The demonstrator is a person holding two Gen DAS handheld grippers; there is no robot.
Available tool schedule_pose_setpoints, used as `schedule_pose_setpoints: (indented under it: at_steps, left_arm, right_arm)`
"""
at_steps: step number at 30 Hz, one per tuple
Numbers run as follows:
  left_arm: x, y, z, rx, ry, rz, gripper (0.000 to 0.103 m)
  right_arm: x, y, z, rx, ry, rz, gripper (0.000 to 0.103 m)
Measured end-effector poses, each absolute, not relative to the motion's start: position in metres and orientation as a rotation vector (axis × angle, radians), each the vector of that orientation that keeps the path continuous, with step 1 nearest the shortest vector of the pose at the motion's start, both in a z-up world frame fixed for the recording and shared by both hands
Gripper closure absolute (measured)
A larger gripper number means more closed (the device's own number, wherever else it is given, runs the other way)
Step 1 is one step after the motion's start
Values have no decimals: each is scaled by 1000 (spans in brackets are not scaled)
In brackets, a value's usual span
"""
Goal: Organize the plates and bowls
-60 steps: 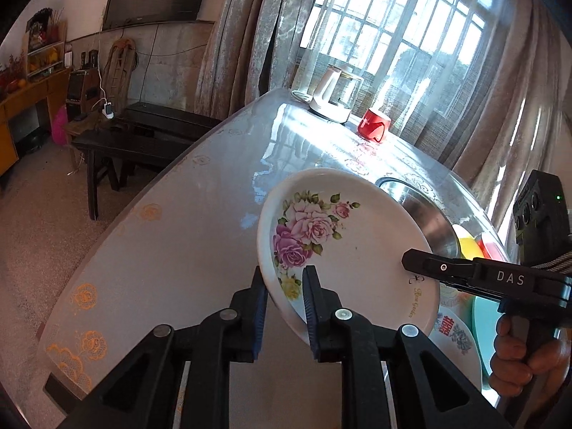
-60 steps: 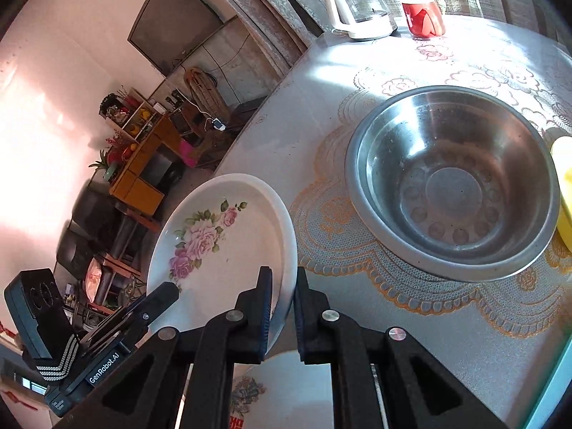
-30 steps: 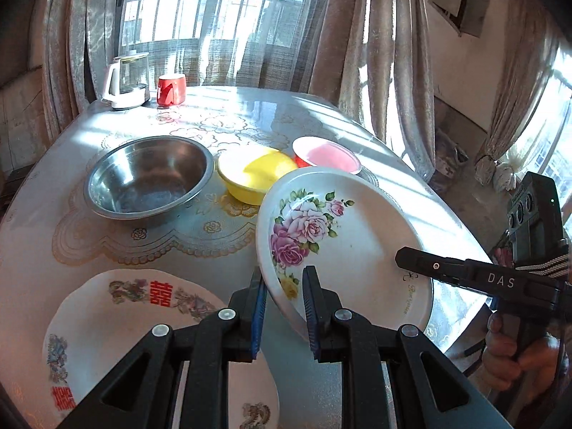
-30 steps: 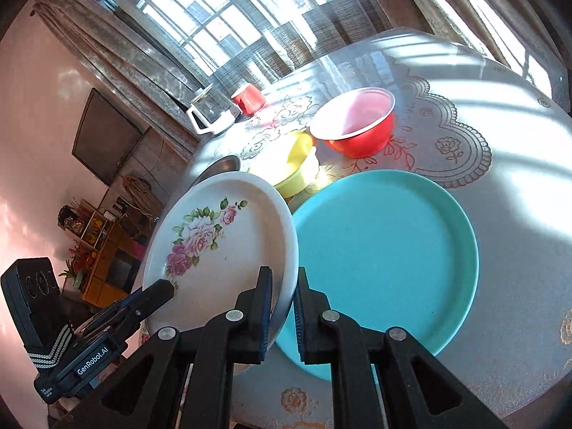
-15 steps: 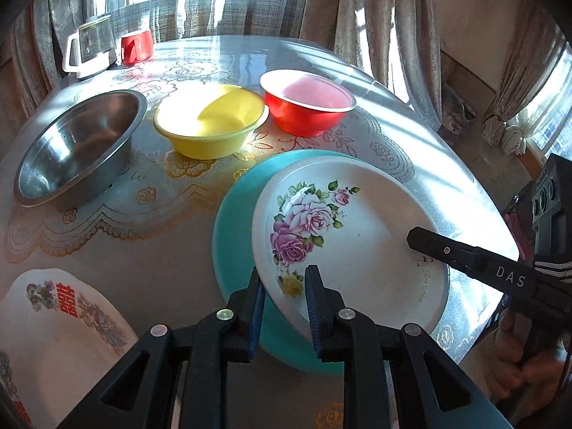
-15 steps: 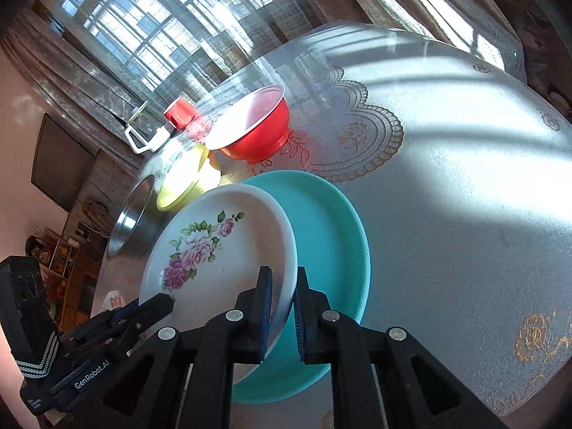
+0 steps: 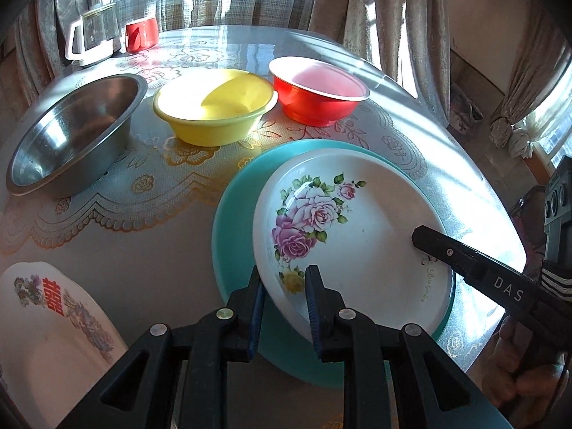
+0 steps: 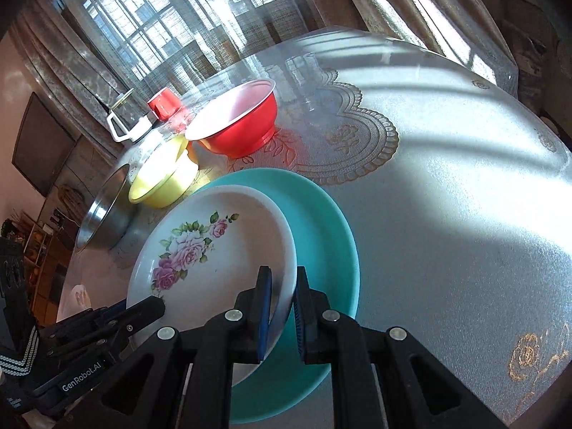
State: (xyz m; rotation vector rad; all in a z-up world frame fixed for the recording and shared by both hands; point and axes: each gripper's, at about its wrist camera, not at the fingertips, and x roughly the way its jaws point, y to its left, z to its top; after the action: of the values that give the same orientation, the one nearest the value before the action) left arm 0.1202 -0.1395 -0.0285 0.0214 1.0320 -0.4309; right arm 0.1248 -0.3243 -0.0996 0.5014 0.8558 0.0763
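A white plate with pink roses (image 7: 357, 221) (image 8: 214, 250) lies on or just over a teal plate (image 7: 236, 207) (image 8: 321, 221); contact is unclear. My left gripper (image 7: 284, 296) straddles its near rim, jaws spread a little wider than the rim. My right gripper (image 8: 280, 307) straddles the opposite rim, its jaws slightly apart too. Each gripper also shows in the other's view: the right one (image 7: 464, 257), the left one (image 8: 107, 321). Behind stand a steel bowl (image 7: 71, 136), a yellow bowl (image 7: 214, 107) and a red bowl (image 7: 318, 89).
A second white plate with red characters (image 7: 46, 321) lies at the near left. A glass kettle (image 7: 93, 39) and a red mug (image 7: 143, 34) stand at the far edge. The table's right edge (image 7: 500, 214) is close, with curtains beyond.
Both grippers carried the rose plate from the table's left side over to the teal plate and lowered it. Both pairs of jaws now stand wider than before.
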Motion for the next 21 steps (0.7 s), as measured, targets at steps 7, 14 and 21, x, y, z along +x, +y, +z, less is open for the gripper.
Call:
schedule_pose_setpoints:
  at_steps: [7, 14, 21]
  left_arm:
    - [116, -131, -24, 3, 1008, -406, 73]
    - [99, -115, -2, 10, 916, -386, 71]
    - [77, -84, 16, -16, 853, -361, 68]
  right_arm:
    - [123, -318, -96, 447, 859, 37, 86]
    - [114, -322, -82, 443, 797, 9, 71]
    - [98, -307, -51, 397, 696, 65, 66]
